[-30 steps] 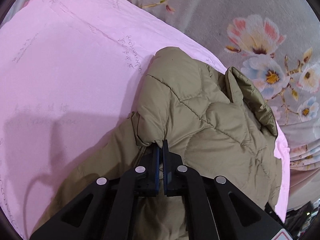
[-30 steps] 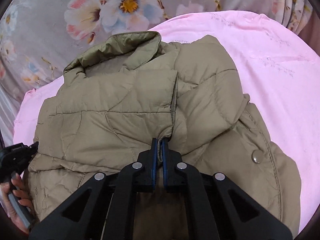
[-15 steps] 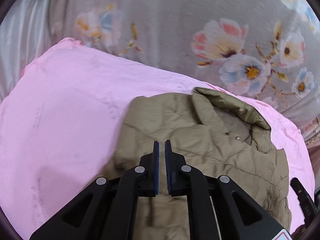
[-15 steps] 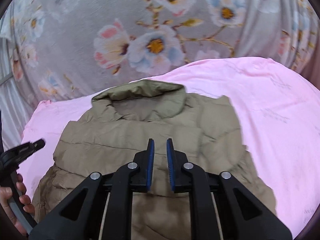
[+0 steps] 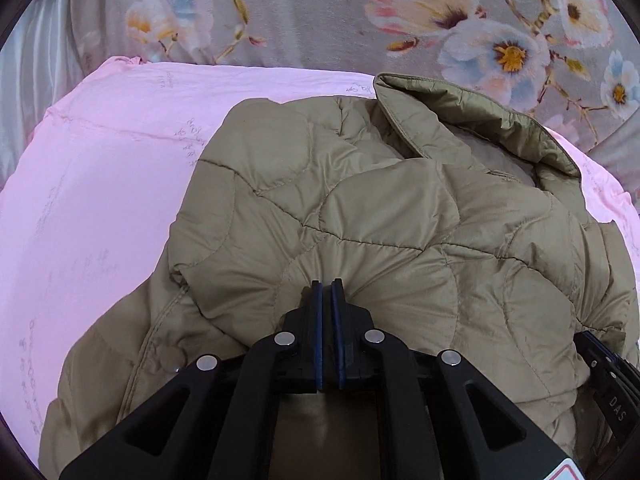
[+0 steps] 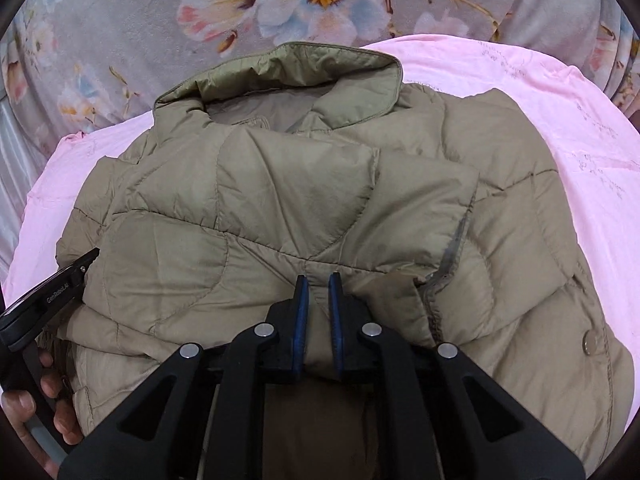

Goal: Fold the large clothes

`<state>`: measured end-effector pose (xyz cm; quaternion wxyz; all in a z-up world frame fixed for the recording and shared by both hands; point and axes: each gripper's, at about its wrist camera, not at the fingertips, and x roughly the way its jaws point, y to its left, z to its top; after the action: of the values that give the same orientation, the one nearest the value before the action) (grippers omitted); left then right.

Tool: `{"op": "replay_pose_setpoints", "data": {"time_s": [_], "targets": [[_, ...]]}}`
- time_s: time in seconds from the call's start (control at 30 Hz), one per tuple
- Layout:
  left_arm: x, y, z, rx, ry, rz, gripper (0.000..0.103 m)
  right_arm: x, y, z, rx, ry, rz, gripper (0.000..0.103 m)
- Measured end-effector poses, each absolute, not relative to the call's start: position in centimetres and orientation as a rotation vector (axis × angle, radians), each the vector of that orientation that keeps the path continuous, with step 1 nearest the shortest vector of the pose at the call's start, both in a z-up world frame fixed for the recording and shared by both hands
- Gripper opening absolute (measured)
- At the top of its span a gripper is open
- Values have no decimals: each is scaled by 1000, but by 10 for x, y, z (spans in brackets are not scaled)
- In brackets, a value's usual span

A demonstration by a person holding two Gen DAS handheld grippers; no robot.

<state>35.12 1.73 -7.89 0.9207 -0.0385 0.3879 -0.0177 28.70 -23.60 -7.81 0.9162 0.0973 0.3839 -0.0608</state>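
Note:
An olive quilted jacket [image 5: 400, 208] lies on a pink sheet [image 5: 100, 200], its collar [image 5: 460, 108] at the far end and both sides folded inward. My left gripper [image 5: 327, 282] sits at the near middle of the folded panel. Its jaws are almost together, and wrinkles fan out from the tips where they pinch the fabric. In the right wrist view the same jacket [image 6: 280, 200] fills the middle. My right gripper [image 6: 318, 278] is closing, with a ridge of jacket fabric between its blue pads.
Grey floral fabric [image 5: 320, 8] lies beyond the sheet. The left gripper's body and the hand [image 6: 24, 408] holding it show at the lower left of the right wrist view. A snap button [image 6: 589, 346] sits on the jacket's right edge.
Both grippers let go of the folded-in edges, drew back above the jacket with empty jaws, then came down again onto its near middle. The jacket now lies flatter and more squared.

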Motion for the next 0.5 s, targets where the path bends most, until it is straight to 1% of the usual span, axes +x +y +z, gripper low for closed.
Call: {"op": "replay_pose_setpoints", "data": {"time_s": [0.5], "targets": [[283, 27, -76, -71, 808, -42, 9, 242, -235, -76, 233, 795, -93, 9]]}}
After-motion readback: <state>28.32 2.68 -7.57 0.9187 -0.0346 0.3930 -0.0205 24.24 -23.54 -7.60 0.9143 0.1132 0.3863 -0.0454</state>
